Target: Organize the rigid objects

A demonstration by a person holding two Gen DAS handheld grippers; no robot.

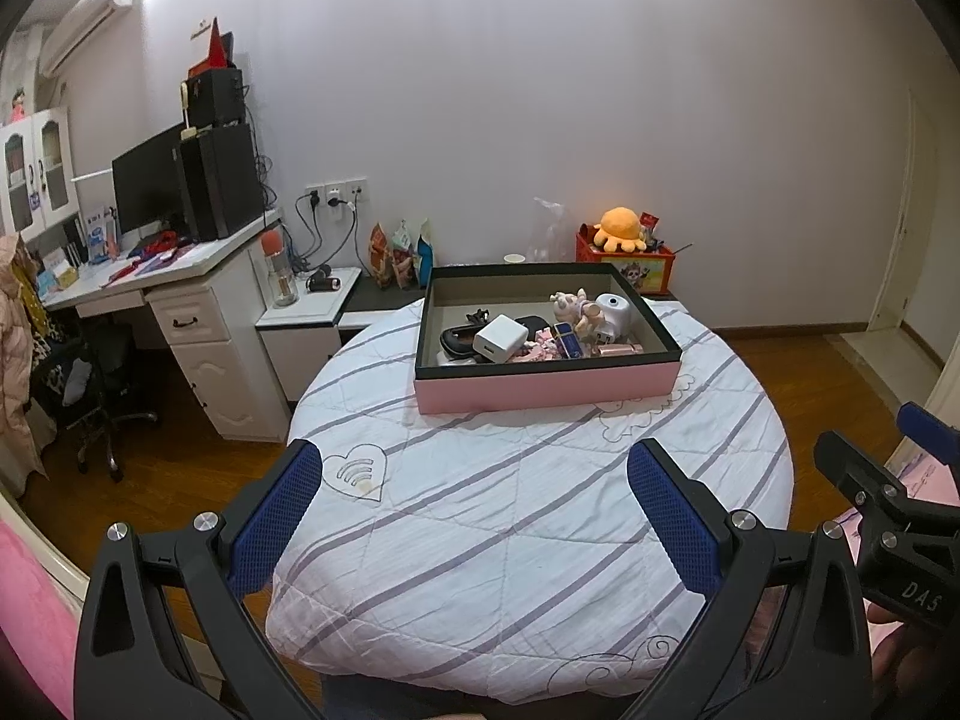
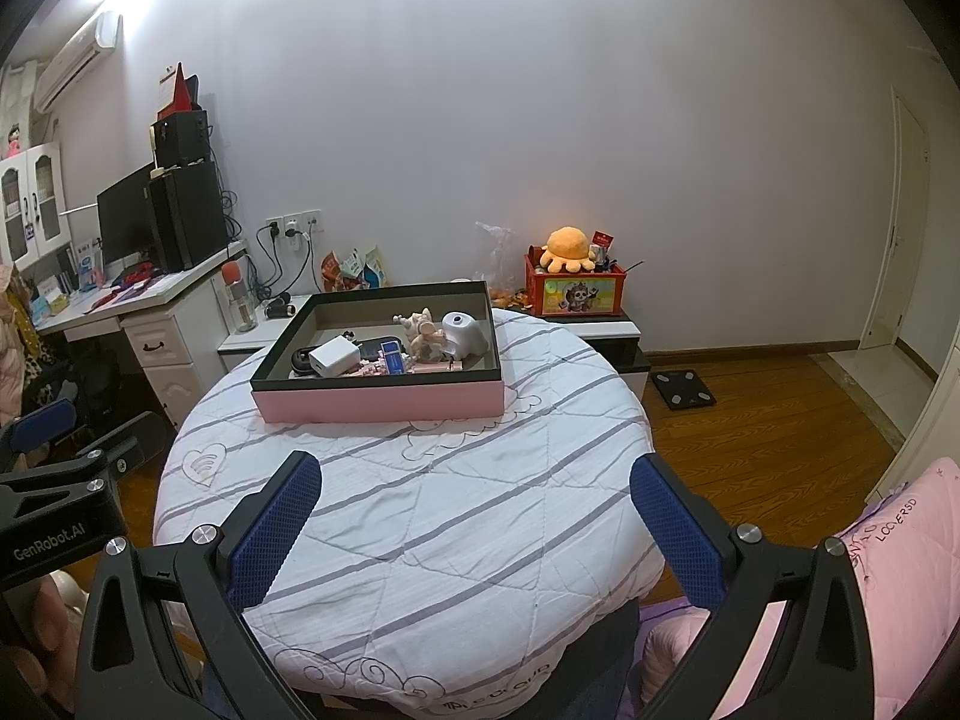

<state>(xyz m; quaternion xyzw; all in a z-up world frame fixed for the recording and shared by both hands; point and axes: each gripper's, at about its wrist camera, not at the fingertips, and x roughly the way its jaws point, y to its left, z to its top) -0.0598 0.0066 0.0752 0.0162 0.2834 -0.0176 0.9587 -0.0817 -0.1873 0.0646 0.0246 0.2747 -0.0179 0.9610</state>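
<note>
Quilt-covered round table (image 1: 510,510) beside white desk (image 1: 198,276)

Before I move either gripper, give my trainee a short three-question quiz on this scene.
1. True or false: the left gripper and right gripper are both open and hold nothing.
2. Multiple choice: where does the white charger lie? A) on the quilt B) in the pink box C) on the desk
3. Fill in: the pink box sits on the round table's striped ____.

Key: 1 true; 2 B; 3 quilt
</note>
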